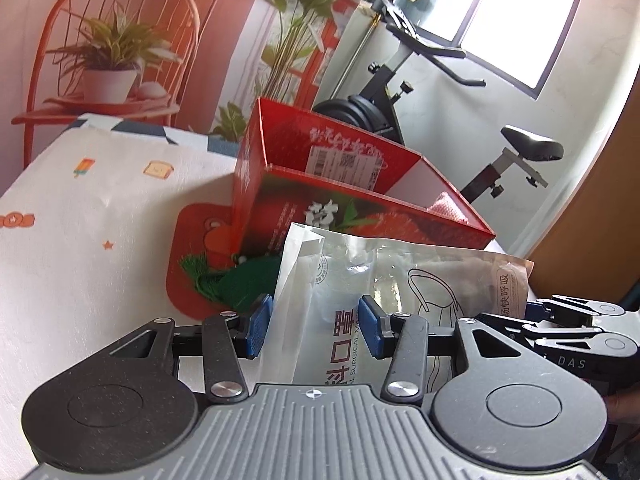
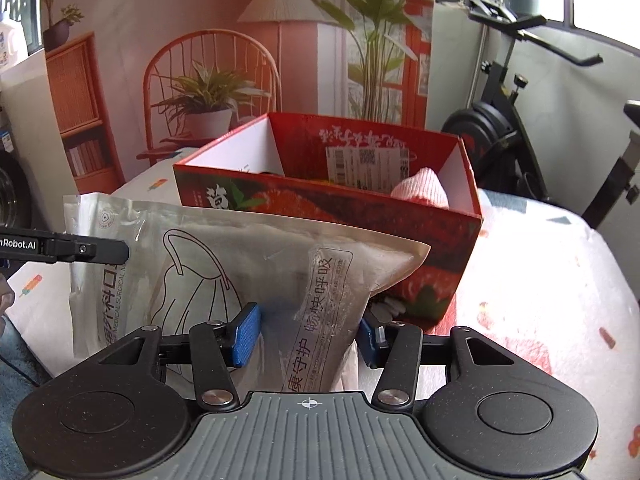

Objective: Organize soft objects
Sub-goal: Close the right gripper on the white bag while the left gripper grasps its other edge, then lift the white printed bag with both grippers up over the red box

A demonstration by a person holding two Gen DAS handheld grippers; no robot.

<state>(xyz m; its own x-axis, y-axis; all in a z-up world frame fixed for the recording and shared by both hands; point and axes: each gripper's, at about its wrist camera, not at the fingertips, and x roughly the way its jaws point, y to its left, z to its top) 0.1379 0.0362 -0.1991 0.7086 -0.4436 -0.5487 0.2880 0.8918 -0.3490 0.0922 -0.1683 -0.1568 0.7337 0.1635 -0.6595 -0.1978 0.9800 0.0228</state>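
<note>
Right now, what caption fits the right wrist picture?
Both hand-held grippers hold a mask packet before a red box.

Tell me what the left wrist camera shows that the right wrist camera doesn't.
Only the left wrist view shows the green tassel lying beside the red box, and the bike's saddle. Only the right wrist view shows the lamp and bookshelf on the backdrop. Both show the mask packet, gripped by both tongs, and a pink cloth inside the box.
</note>
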